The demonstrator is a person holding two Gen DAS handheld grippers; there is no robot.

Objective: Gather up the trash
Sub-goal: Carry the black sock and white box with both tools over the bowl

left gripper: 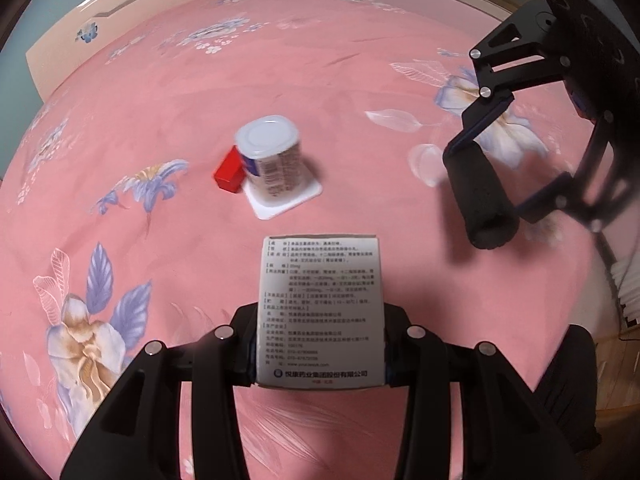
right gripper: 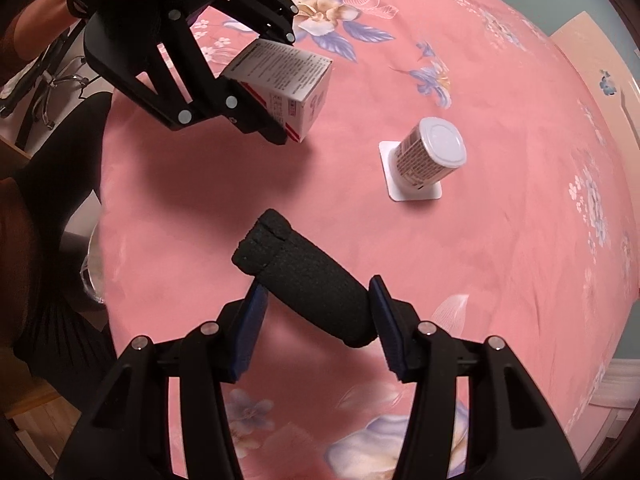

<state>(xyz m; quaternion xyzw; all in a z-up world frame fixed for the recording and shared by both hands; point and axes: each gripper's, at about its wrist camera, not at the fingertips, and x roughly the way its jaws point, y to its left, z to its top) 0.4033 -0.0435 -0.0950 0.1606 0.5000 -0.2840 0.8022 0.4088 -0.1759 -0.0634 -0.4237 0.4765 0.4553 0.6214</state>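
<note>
My left gripper [left gripper: 320,344] is shut on a white medicine box [left gripper: 320,312] printed with text, held above the pink bed. The box and left gripper also show in the right wrist view [right gripper: 288,80]. My right gripper [right gripper: 316,312] is shut on a black foam cylinder [right gripper: 304,276]; it also shows in the left wrist view [left gripper: 480,196] at the right. An upturned white yogurt cup [left gripper: 272,160] stands on the bedspread ahead, with a small red box [left gripper: 229,176] touching its left side. The cup also shows in the right wrist view [right gripper: 430,156].
The pink floral bedspread [left gripper: 160,120] covers the whole bed. A pale headboard [left gripper: 120,12] runs along the far left. A chair base [right gripper: 52,84] and the floor lie beyond the bed's left edge in the right wrist view.
</note>
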